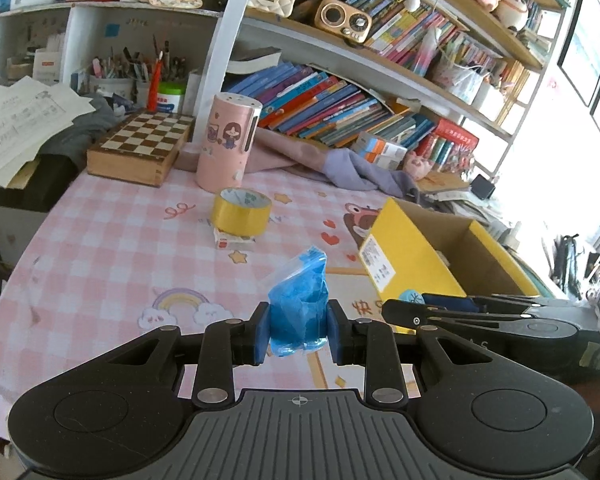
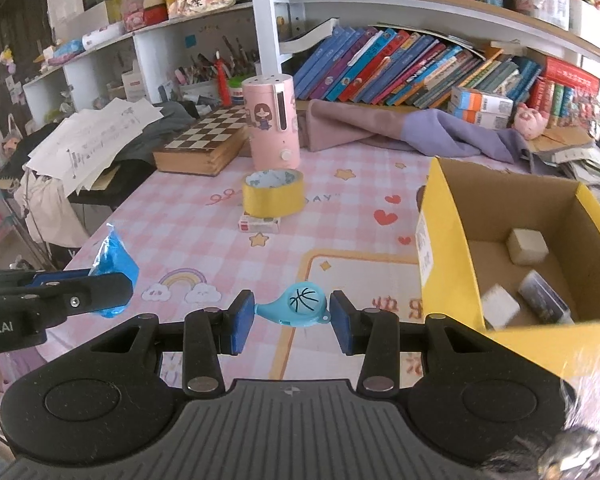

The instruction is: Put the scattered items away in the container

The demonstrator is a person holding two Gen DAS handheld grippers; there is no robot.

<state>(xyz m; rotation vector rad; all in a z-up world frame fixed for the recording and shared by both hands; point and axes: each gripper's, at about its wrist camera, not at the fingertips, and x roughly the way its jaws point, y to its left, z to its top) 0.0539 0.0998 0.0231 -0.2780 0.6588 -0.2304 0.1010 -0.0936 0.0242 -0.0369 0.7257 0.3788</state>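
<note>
**Two grippers, two blue finds above a pink-checked counter**

The left gripper (image 1: 299,330) has its jaws clamped on a crumpled blue plastic bag (image 1: 299,304), which stands upright between the blue pads and rises above them, clear of the counter (image 1: 120,240). Beside it, the right gripper (image 2: 292,317) has its jaws closed on a small light-blue teardrop-shaped tag (image 2: 302,304) printed with a basketball; the tag lies flat across the gap, its pointed end against the left pad and its rounded end against the right pad. Just to the right of both stands the yellow cardboard box (image 2: 444,240), open at the top, with two white blocks (image 2: 527,246) and a small dark packet (image 2: 544,296) on its floor. Farther back on the counter a roll of yellow tape (image 2: 273,194) sits on top of a small red-and-white box (image 2: 260,225), near a pink cylindrical holder (image 2: 271,120) and a wooden chessboard case (image 2: 204,144). Crowded bookshelves fill the wall behind.
</note>
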